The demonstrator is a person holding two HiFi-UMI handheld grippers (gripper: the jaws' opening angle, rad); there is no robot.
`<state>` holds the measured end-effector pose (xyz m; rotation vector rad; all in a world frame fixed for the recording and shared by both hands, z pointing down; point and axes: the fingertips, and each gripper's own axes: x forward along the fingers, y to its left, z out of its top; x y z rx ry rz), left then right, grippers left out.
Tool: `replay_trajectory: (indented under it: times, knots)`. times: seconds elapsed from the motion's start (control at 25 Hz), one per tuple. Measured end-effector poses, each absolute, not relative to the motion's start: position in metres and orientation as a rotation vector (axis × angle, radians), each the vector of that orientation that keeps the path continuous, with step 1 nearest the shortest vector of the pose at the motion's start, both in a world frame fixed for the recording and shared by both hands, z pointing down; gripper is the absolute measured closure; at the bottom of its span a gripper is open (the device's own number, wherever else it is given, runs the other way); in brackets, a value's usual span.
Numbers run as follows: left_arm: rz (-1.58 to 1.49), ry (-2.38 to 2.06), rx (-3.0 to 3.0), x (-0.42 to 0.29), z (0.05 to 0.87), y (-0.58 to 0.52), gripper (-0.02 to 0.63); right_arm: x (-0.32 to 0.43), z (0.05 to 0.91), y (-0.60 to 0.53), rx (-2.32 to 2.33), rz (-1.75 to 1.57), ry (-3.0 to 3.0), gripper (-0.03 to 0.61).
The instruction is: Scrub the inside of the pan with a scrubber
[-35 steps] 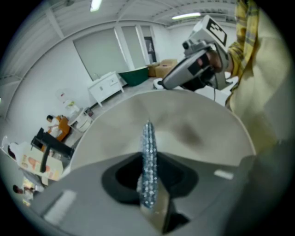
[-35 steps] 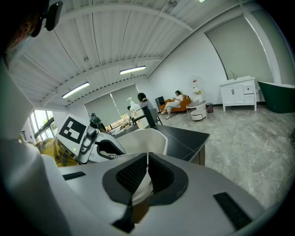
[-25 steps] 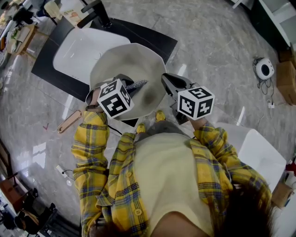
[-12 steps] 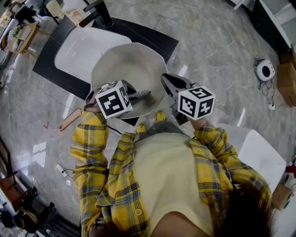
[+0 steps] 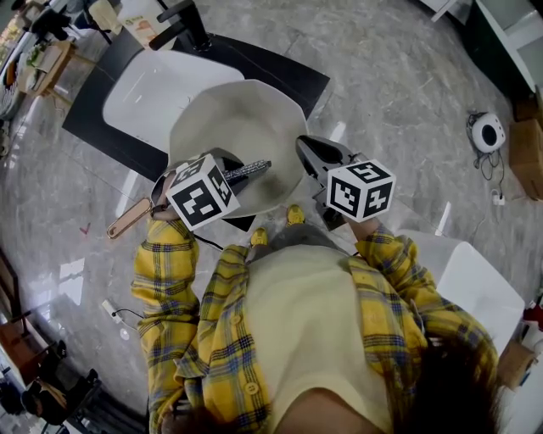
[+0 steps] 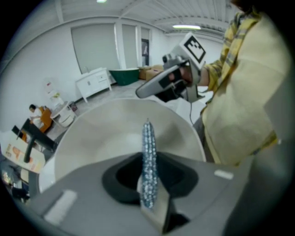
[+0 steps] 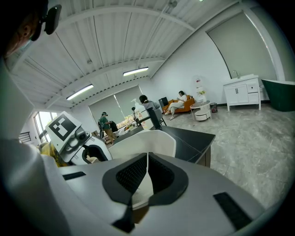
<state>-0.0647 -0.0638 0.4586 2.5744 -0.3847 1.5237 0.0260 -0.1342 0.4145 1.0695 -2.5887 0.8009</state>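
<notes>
A wide beige pan (image 5: 237,127) is held up in front of the person, above a black counter. My right gripper (image 5: 307,153) is shut on the pan's near right rim; the right gripper view shows the thin pale rim (image 7: 147,138) pinched between the jaws (image 7: 147,170). My left gripper (image 5: 231,175) is shut on a flat, glittery blue-silver scrubber (image 5: 249,170) that lies inside the pan near its front wall. Seen edge-on in the left gripper view, the scrubber (image 6: 148,156) sticks out over the pan's inner surface (image 6: 106,133). A wooden handle (image 5: 129,219) pokes out at the lower left.
Behind the pan sits a white sink basin (image 5: 153,85) set in the black counter (image 5: 284,75), with a dark faucet (image 5: 182,21). A white tabletop (image 5: 475,284) lies to the right. A round white device (image 5: 485,127) and a cardboard box (image 5: 528,148) rest on the marble floor.
The left gripper has slid slightly left and toward the person, dragging the scrubber along the pan's inside. The right gripper and the pan have hardly moved.
</notes>
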Motion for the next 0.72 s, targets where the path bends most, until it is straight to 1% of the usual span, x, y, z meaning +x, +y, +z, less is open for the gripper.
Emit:
replay_trajectory:
  times: [0.48,0.72]
  knots:
    - [1.154,-0.939,2.645,-0.086,0.402,-0.085,0.522,0.020,0.410,-0.136,1.056,0.788,-2.602,0.561]
    - [0.895,-1.178,2.606,-0.098,0.382,-0.089,0.522,0.015,0.407,-0.135,1.034,0.780,-2.611,0.561]
